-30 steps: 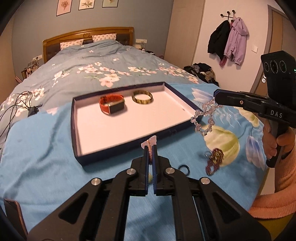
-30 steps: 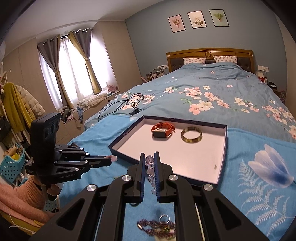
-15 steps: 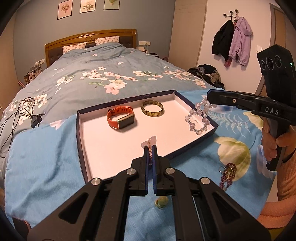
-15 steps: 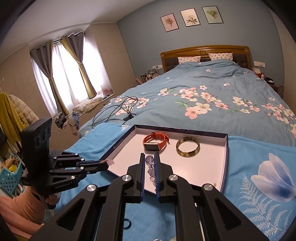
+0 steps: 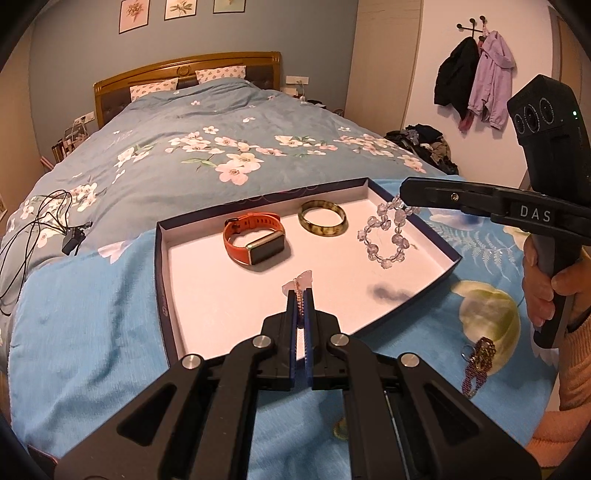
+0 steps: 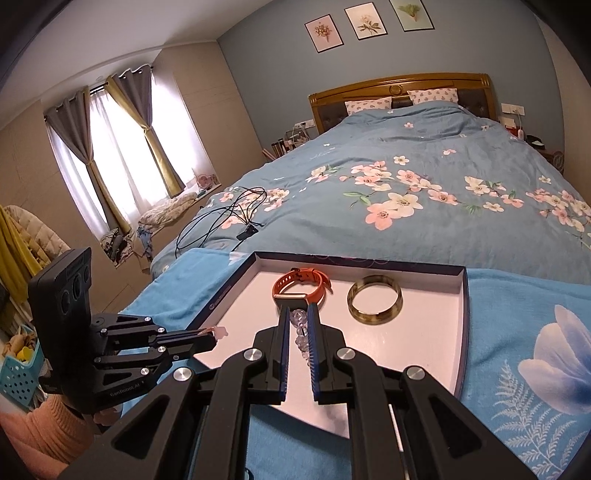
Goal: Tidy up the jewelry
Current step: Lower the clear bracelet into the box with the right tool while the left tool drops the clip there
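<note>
Left gripper is clamped on a thin pink chain with a pale charm, held over the near part of the tray. Right gripper, jaws slightly apart, has the clear bead bracelet between them, its loop lying on the tray floor. Farther in lie the orange watch and green bangle.

One tray holds three pieces: one orange watch, one greenish bangle and one clear bead bracelet. Near right on the blanket lies one dark red beaded piece, possibly with a ring. Far back: two pillows, three framed pictures.
</note>
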Demonstrator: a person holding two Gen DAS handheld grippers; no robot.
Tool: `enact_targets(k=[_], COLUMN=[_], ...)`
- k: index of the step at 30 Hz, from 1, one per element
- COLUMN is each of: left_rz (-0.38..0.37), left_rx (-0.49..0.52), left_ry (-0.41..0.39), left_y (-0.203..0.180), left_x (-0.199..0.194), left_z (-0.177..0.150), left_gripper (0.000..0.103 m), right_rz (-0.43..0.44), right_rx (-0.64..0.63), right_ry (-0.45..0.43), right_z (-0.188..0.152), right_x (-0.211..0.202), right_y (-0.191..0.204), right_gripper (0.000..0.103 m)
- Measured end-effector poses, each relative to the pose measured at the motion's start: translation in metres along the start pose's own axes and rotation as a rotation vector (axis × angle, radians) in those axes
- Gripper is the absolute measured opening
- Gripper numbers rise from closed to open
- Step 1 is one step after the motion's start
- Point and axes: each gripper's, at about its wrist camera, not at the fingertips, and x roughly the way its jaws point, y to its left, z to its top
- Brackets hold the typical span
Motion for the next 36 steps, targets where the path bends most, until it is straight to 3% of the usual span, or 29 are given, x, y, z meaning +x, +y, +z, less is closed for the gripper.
enact_targets(k=[22, 36], left_rz=[0.034, 0.029], left_rx=[-0.002, -0.015], left_ry=[0.054, 0.121], left_y=[0.009, 0.019], left_x=[0.037, 0.070], left_z=[0.014, 0.021], left_gripper=[0.003, 0.003], right_rz=[0.005, -0.093], right_rx=[0.093, 0.118], right_ry=[0.040, 0.124], right_z=[0.011, -0.001], right_x=[0.049, 0.067], right_y=[-0.017, -0.048], right_gripper=[0.008, 0.008])
